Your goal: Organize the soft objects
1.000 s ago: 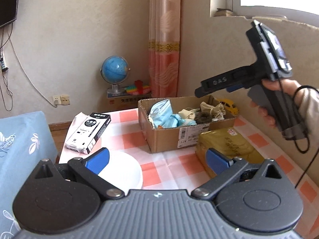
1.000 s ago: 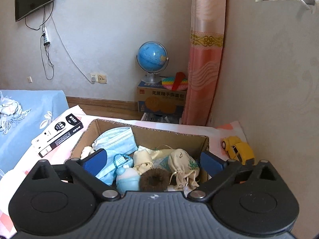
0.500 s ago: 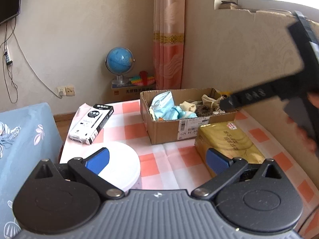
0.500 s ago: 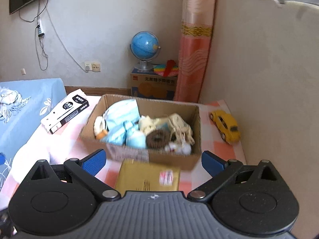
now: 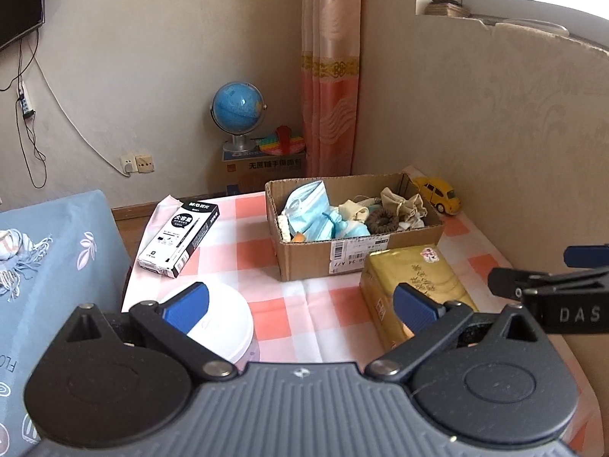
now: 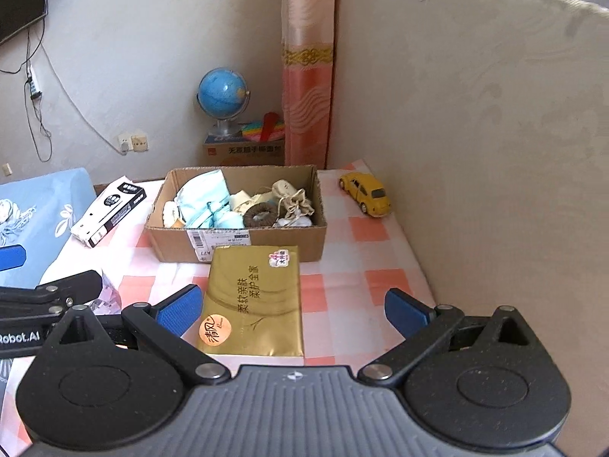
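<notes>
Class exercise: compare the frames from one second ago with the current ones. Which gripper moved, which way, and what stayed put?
The right gripper pulled back and down from over the cardboard box; it now hovers open above the gold tissue pack, empty. The left gripper barely shifted, open over the white lid. Nothing was grasped or released. Box contents, pen box and yellow toy car stayed put.

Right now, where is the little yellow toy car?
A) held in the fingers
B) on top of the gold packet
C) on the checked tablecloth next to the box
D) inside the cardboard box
C: the yellow toy car stands on the checked tablecloth beside the cardboard box, outside it.
</notes>
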